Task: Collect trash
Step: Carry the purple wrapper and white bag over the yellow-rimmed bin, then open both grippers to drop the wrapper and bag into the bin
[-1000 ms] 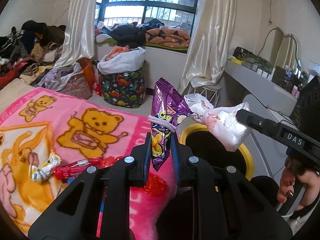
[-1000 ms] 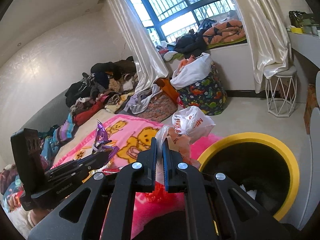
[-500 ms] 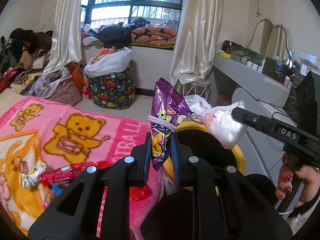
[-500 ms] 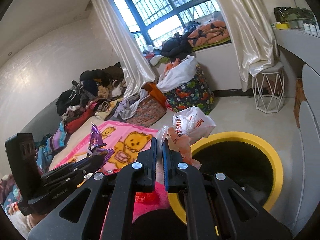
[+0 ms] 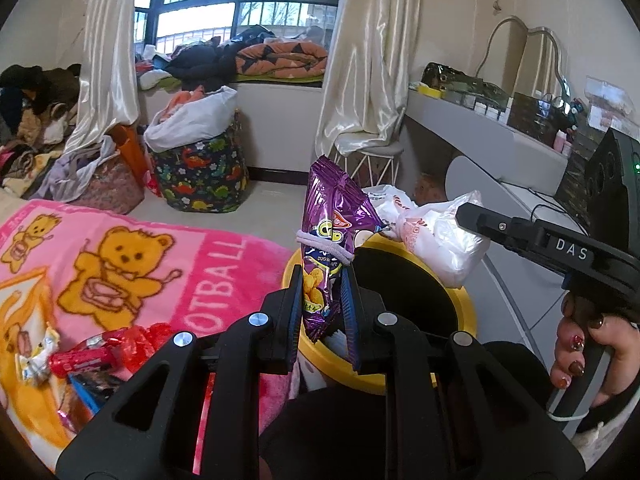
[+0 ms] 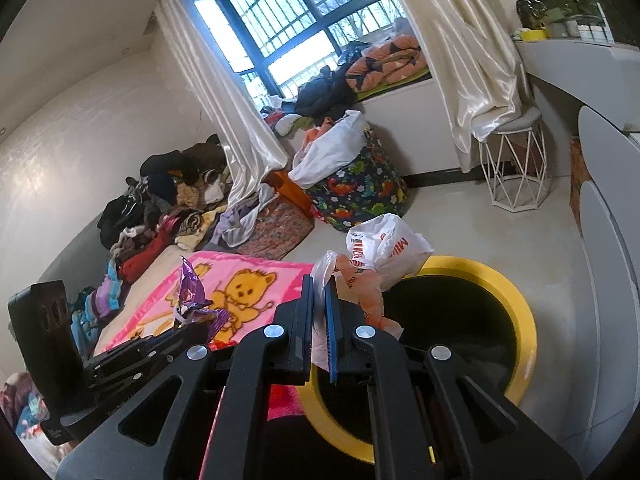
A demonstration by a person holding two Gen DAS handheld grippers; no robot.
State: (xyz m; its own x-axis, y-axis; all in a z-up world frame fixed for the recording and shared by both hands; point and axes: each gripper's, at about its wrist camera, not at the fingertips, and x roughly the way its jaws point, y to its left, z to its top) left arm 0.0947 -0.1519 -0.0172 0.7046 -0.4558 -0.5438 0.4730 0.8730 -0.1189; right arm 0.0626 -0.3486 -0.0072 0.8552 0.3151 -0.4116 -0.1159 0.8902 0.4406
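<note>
The left tool (image 5: 322, 300) is clamped on a purple snack bag (image 5: 332, 236), which stands upright between its pads with a white band round its middle. The bag hangs over the near left rim of the yellow bin (image 5: 466, 308). The right tool (image 6: 319, 320) is nearly closed, pinching a crumpled white plastic bag (image 6: 384, 246) with orange print over the bin's left rim. Left of the bin, on the bed, lies a pink bear blanket (image 5: 132, 264) with red wrappers (image 5: 100, 354) near its front edge. A hand (image 5: 592, 344) grips the right tool's handle.
</note>
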